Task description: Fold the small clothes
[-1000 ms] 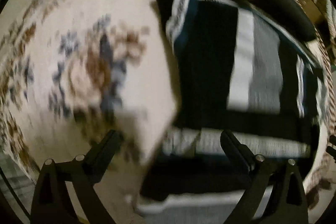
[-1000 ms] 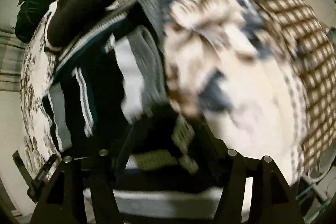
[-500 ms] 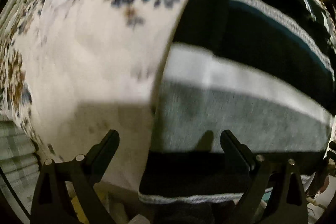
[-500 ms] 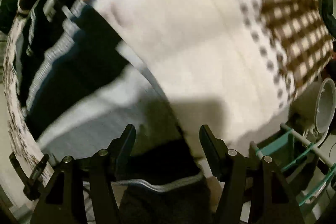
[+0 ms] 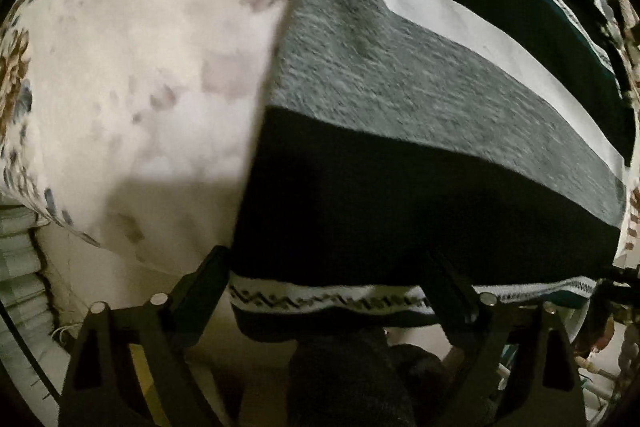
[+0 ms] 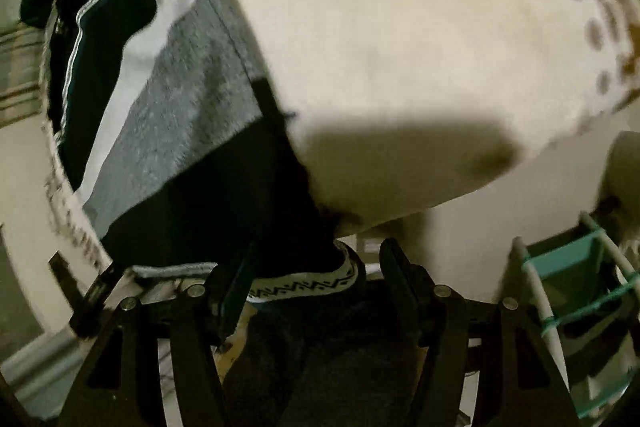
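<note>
A knitted garment (image 5: 420,99) with black, grey, white and dark teal bands lies flat on a cream floral cloth (image 5: 152,75). Its hem, a white trim with a black zigzag (image 5: 320,297), hangs at the near edge. My left gripper (image 5: 326,283) points straight down over this hem. The jaws are closing with the hem between them, and the pads stand clear of it. In the right wrist view the garment (image 6: 180,115) runs up to the left. My right gripper (image 6: 318,271) straddles its hem corner (image 6: 308,283), open and not pressing on it.
Dark fabric (image 5: 352,379), perhaps a person's clothed leg, sits below the table edge between the fingers in both views. A teal and white rack (image 6: 568,267) and a pale round object (image 6: 624,167) stand off the edge at right. Striped fabric (image 5: 20,259) lies at left.
Both grippers have swept from the middle of the garment to its near hem and come lower. The hem now sits between each pair of fingers. The left jaws have narrowed a little.
</note>
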Motion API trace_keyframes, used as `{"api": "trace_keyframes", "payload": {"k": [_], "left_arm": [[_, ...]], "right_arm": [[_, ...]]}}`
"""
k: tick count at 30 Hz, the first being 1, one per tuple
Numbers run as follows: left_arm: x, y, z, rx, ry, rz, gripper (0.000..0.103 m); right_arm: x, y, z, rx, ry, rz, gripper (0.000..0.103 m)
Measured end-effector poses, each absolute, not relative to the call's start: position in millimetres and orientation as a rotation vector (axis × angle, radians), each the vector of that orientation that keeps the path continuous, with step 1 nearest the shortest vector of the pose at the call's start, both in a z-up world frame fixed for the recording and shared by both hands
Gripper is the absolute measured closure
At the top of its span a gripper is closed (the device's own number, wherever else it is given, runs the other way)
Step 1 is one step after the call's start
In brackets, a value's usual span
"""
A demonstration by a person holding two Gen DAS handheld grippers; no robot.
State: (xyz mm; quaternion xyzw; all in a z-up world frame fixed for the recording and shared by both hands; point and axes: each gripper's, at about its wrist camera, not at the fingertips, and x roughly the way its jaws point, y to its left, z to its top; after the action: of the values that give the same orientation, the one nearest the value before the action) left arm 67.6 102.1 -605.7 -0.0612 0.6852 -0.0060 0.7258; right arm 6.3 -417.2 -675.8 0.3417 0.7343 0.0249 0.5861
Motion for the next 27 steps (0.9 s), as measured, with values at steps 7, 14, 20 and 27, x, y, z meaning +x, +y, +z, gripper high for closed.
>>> {"api": "trace_keyframes", "payload": {"k": [7, 14, 20, 27], "left_arm": [[46, 111, -596, -0.183, 1.469, -0.044, 0.043], [28, 136, -589, -0.241, 1.452, -0.053, 0.084], [20, 138, -568, -0.255, 1.403, -0.043, 0.101], [34, 162, -516, -0.394, 1.32, -0.049, 0.101]], "right_arm": [[15, -411, -698, 0.846, 1.715, 0.225, 0.038], [15, -393, -694, 0.779, 1.712, 0.335, 0.064], [14, -389, -680, 0.773, 1.67, 0.337, 0.093], [15, -398, -630, 0.863, 1.556, 0.326, 0.095]]}}
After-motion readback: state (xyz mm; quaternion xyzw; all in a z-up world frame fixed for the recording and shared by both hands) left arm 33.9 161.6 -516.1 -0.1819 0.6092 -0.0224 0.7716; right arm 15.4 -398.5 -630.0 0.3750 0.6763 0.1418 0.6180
